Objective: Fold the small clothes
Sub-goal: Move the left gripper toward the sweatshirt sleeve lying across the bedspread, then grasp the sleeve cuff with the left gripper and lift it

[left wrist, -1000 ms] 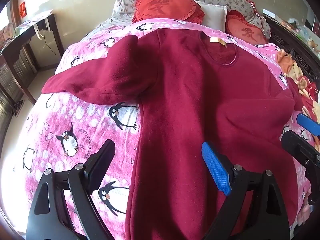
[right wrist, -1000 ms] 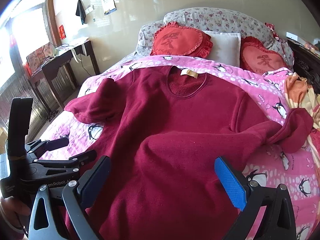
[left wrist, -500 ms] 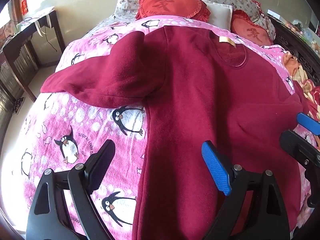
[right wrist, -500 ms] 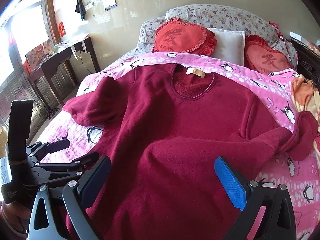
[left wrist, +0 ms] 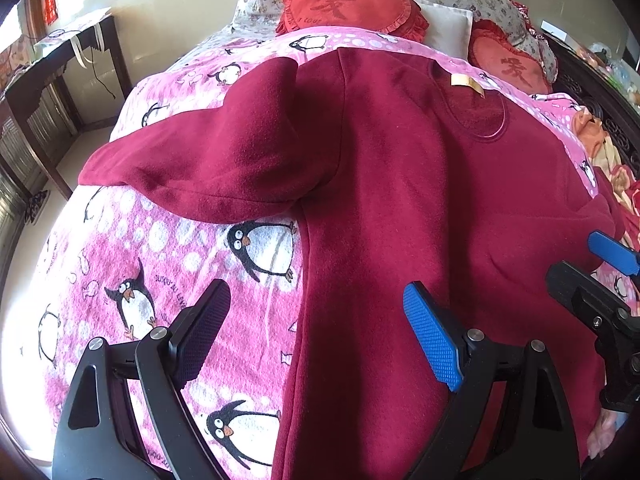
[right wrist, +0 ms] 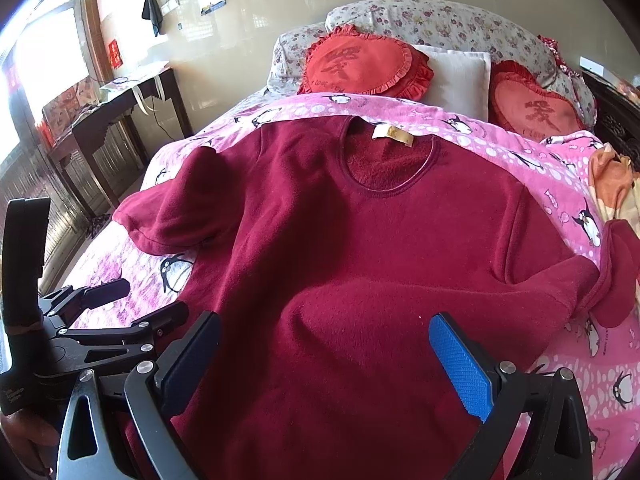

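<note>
Maroon fleece top (right wrist: 360, 248), one, flat on penguin blanket (left wrist: 160, 264); two grippers, left (left wrist: 316, 328) and right (right wrist: 332, 356), both agape, empty

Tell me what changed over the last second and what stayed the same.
Both claws moved forward along the bed toward the pillows, so the red sweater fills more of each view. The left claw and right claw took hold of nothing; both stay open above it. The sweater stayed spread flat, sleeves out, on the pink penguin blanket.
</note>
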Available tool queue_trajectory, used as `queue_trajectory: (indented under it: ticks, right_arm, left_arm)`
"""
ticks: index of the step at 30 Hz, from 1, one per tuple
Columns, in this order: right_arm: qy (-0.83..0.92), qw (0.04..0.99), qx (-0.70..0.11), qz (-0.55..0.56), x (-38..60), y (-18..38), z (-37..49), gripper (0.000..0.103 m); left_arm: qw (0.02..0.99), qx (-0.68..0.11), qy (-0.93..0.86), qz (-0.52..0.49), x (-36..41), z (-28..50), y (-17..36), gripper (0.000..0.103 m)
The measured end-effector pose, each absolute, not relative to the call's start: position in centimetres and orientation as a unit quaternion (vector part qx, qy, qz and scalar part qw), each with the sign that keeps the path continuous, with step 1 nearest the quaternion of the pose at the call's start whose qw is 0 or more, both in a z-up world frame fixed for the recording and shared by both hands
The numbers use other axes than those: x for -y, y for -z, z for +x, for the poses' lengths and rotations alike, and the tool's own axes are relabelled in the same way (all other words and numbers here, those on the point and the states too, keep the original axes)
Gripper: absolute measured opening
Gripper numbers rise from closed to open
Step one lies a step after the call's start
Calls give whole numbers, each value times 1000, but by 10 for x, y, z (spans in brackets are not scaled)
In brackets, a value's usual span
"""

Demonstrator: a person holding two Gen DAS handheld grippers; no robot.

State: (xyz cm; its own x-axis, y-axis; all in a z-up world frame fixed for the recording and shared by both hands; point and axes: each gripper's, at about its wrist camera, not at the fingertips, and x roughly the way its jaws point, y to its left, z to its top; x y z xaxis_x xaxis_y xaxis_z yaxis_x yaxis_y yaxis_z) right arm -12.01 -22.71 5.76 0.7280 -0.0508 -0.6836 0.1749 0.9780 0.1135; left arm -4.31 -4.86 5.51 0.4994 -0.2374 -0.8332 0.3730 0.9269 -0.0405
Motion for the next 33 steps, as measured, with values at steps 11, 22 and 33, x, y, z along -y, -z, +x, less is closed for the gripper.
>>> queue_trajectory:
  ticks: [11,22,33]
  right_arm:
    - [70,923,-371,81,229,-55,-113,103]
    - [66,921,-374,83,229,-56,-99,103]
    - [40,918,-384,96,225,-52,-79,103]
  left_arm:
    - [865,-469,172,47,35,-30,-61,89]
    - [857,-487,163,-36,-12,6,-70,89]
    - [846,-490,30,-208,-131,90,-52,88]
